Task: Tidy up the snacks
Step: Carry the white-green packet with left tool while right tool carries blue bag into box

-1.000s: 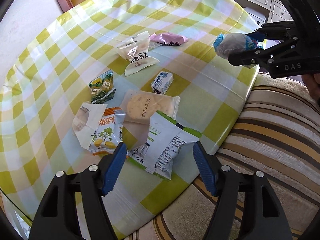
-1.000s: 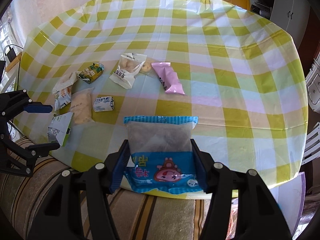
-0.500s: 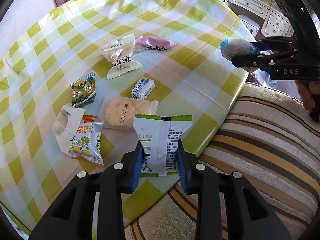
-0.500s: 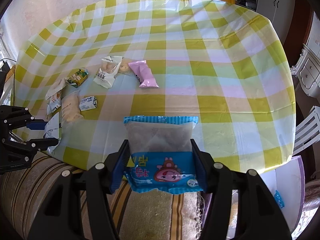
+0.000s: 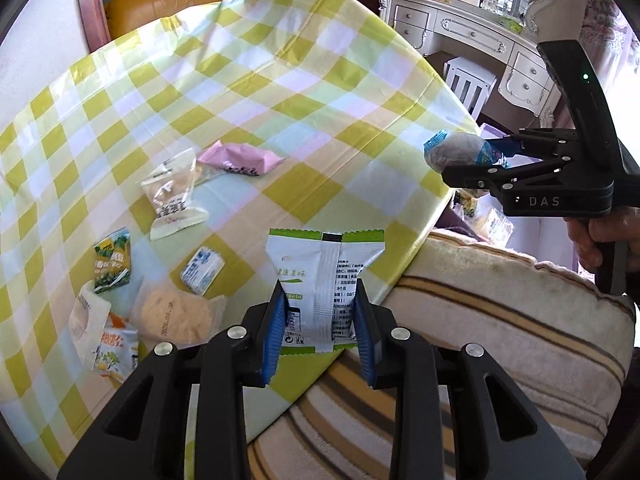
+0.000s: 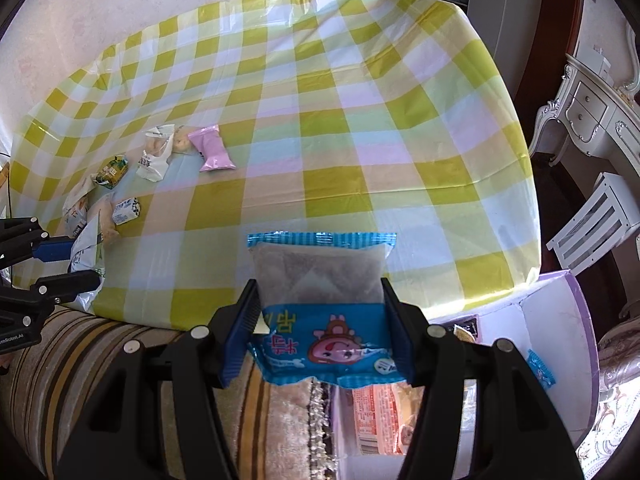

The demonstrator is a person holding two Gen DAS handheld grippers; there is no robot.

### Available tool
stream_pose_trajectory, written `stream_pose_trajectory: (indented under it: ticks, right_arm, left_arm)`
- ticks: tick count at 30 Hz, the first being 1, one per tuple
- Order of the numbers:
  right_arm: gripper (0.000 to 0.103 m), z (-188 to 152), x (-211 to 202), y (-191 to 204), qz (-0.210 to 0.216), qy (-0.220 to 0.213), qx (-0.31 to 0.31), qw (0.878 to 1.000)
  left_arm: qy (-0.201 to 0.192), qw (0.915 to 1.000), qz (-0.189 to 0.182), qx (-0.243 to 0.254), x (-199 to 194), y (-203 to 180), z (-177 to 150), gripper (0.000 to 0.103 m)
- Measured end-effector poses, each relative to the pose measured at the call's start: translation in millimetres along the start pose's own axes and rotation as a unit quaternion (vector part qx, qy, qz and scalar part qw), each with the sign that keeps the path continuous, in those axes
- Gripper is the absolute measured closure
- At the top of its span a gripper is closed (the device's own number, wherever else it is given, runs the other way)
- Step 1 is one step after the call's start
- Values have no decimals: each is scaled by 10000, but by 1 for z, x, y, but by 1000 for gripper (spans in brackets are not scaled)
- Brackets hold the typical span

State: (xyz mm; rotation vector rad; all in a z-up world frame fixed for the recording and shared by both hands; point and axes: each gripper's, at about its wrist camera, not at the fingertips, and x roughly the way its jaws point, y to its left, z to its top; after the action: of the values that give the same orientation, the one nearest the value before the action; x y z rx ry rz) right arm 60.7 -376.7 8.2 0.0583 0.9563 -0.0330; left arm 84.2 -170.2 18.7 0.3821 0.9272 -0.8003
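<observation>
Step in hand: carry to storage. Left claw [image 5: 320, 332] clamped on the white-and-green foil snack packet [image 5: 324, 280], lower centre, lifted over the checked-cloth worktop [image 5: 280, 92] edge. Right claw [image 6: 318, 334] grips the blue plastic snack pouch [image 6: 322, 304] at lower centre, above the sofa.

Next: release into the lilac box [image 6: 560, 320], lower right; probably the bin.

Versus 1.0 s ago: left claw was wide, packet lying flat.

I see a round table [image 6: 360, 128] with a yellow checked cloth. On it lie a pink pack [image 6: 211, 148], a green pack [image 5: 112, 266], a small white pack [image 5: 202, 270] and a round cracker pack [image 5: 176, 316].
</observation>
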Motion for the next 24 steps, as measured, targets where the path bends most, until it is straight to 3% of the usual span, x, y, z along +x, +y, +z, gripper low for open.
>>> stream_pose_trajectory:
  ticks: [14, 24]
  right_arm:
    - [45, -46, -4, -98, -798, 278, 752, 9936]
    - [45, -85, 0, -142, -1389, 628, 1047, 9827]
  left_arm:
    - [72, 9941, -675, 850, 46, -102, 59, 73]
    - [720, 9746, -1288, 1686, 88, -187, 75, 73]
